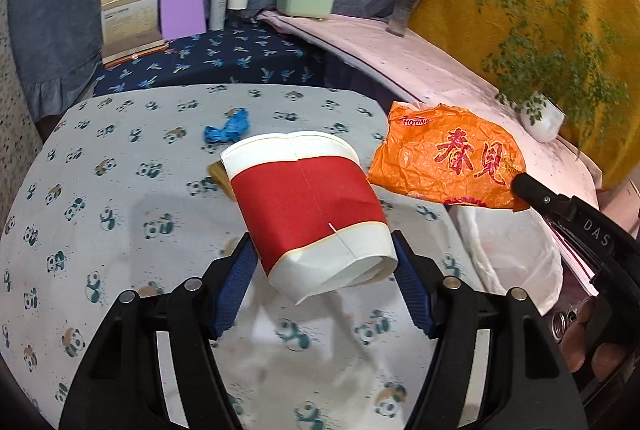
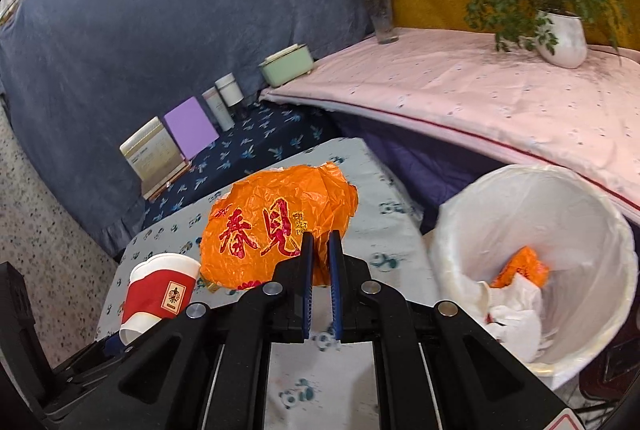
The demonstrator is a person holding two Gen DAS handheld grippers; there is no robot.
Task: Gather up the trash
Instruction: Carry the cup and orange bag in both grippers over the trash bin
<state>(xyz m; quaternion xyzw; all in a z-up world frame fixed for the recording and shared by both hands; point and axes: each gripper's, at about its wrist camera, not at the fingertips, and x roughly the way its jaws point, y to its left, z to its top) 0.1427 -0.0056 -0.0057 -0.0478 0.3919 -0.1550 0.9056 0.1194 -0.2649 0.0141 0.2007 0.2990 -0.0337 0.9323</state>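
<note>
My left gripper (image 1: 324, 254) is shut on a crushed red-and-white paper cup (image 1: 308, 206) and holds it above the panda-print table (image 1: 120, 190). The cup also shows in the right wrist view (image 2: 160, 290). My right gripper (image 2: 320, 242) is shut on an orange plastic wrapper (image 2: 272, 226) with red characters, held above the table; the wrapper also shows in the left wrist view (image 1: 448, 158). A white-lined trash bin (image 2: 532, 254) stands at the table's right, holding white paper and an orange scrap. A blue crumpled scrap (image 1: 228, 128) and a tan piece (image 1: 220, 174) lie on the table.
Behind the table a dark blue cloth carries a booklet (image 1: 128, 18), a purple card (image 1: 182, 10), two canisters (image 1: 232, 2) and a green box (image 1: 306, 2). A pink-covered surface (image 2: 480, 98) holds a flower vase (image 2: 380, 10) and a potted plant (image 2: 560, 38).
</note>
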